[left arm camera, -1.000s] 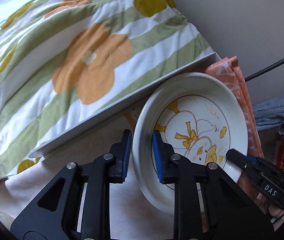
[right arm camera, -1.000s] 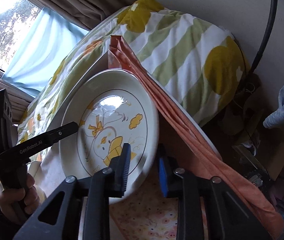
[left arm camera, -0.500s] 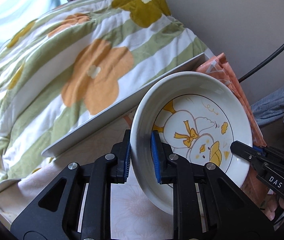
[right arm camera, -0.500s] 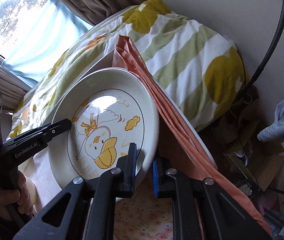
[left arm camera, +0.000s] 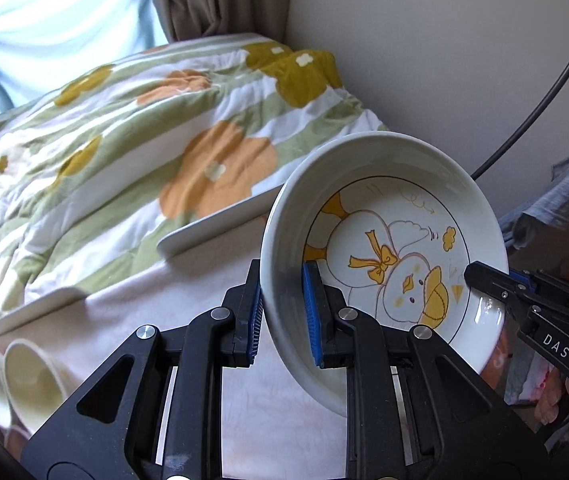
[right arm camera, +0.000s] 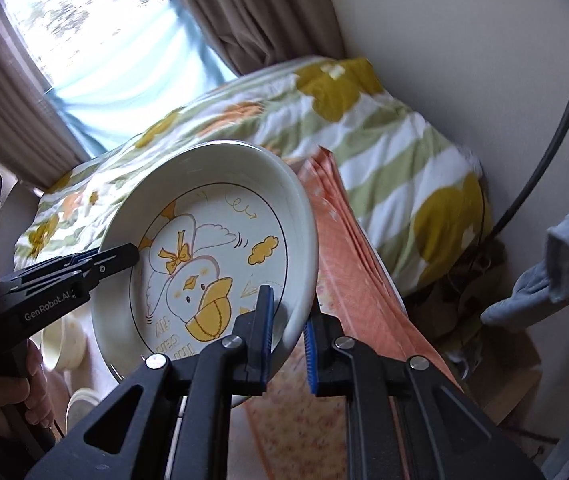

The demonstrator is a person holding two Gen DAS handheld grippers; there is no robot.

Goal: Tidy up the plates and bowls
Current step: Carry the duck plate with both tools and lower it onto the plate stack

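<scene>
plate (left arm camera: 388, 240) underside hidden; both jaws grip rim

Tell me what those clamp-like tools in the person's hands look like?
Both are matte black plastic with angular arms, triangular cut-outs and silver rivets. The left gripper and right gripper each end in two fingers faced with ribbed blue pads. White lettering marks them: "GenRobot.AI" on the left one, "DAS" on the right. A bare hand grips the left one's handle; no sleeve shows clearly.

White duck-print plate (left arm camera: 412, 240), tilted on edge, held aloft, two cream bowls (left arm camera: 16, 380) lower left
</scene>
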